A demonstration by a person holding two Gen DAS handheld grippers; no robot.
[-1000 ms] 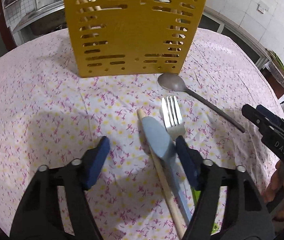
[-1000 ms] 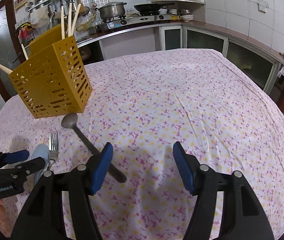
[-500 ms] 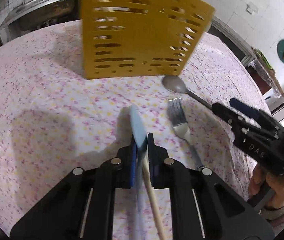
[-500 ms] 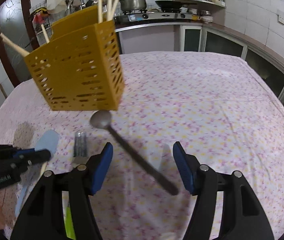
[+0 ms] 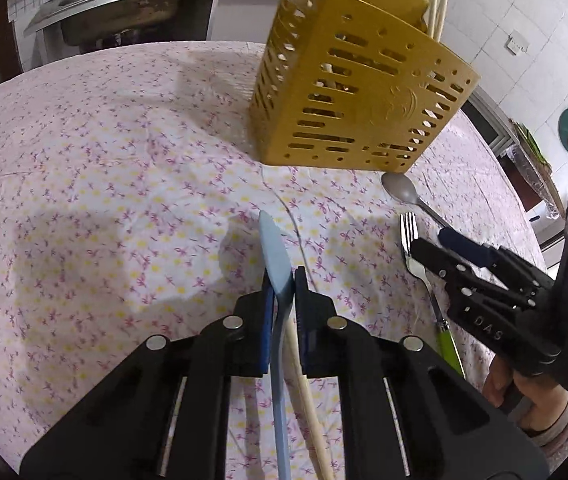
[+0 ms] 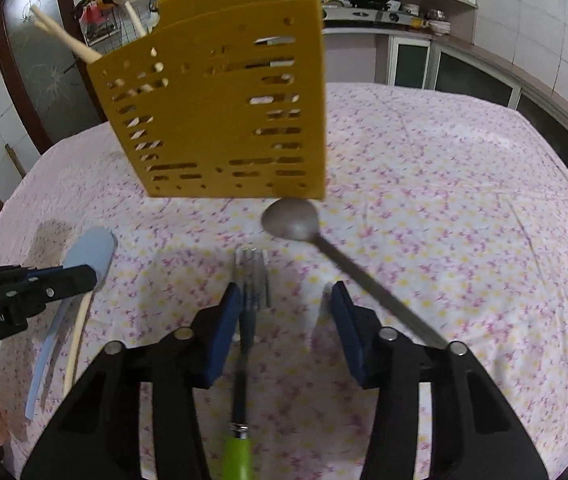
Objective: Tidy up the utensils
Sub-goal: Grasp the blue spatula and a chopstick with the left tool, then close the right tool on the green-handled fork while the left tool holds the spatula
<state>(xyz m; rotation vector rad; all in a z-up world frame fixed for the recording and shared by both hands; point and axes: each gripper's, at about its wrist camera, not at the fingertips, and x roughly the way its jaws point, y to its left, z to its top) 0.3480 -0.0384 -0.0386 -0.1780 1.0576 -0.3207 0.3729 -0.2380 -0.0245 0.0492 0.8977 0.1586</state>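
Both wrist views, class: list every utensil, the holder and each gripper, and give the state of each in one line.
Blue spatula: clamped in the left gripper.
Fork: lying flat, between the open right gripper fingers.
Grey spoon: lying flat.
Loose chopstick: lying flat.
Yellow holder: upright, holding chopsticks.

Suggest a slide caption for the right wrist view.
Open right tongs straddle a green-handled metal fork before a yellow slotted plastic caddy.
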